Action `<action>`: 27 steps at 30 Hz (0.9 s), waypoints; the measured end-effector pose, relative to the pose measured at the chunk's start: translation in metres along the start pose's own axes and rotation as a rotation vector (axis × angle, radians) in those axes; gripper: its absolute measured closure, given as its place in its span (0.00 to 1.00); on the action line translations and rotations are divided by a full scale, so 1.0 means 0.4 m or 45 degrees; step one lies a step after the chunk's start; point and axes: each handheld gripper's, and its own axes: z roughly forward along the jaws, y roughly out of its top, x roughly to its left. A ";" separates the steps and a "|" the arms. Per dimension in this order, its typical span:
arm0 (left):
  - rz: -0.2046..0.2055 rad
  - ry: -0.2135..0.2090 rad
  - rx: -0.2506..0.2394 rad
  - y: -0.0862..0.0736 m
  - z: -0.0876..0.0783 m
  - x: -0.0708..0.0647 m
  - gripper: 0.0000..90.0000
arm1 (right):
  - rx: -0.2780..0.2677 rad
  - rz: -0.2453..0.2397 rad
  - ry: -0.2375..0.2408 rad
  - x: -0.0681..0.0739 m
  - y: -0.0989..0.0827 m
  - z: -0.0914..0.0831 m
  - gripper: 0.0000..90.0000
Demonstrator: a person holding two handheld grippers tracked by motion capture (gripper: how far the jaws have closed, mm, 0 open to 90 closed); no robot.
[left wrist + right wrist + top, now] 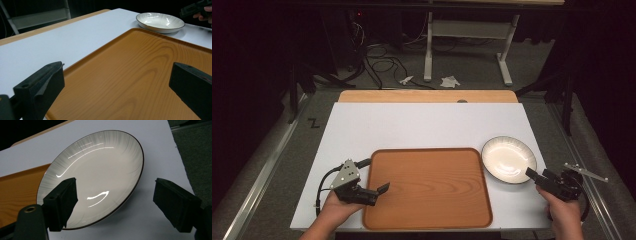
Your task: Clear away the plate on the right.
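A wooden tray [427, 192] lies on the white board, with a white plate [509, 159] with a dark rim just off its far right corner. My left gripper [377, 175] is open at the tray's left edge; in the left gripper view [117, 85] its jaws straddle the tray [140, 65] rim, and the plate [160, 21] and right gripper [192, 8] show beyond. My right gripper [532, 174] is open at the plate's near right edge. In the right gripper view [115, 200] one jaw hangs over the plate [100, 170], the other outside its rim, neither pressing. The tray [17, 187] shows at left.
The white board [412, 125] rests on a wooden tabletop [427, 96] that shows along the far edge. Beyond it on the floor are cables [382, 65], crumpled paper [450, 81] and the white legs of another table [428, 45]. Metal rails run along both sides.
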 end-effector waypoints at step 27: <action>-0.022 0.013 -0.011 -0.012 -0.017 0.003 0.01 | 0.095 0.408 0.116 -0.062 -0.016 0.045 0.59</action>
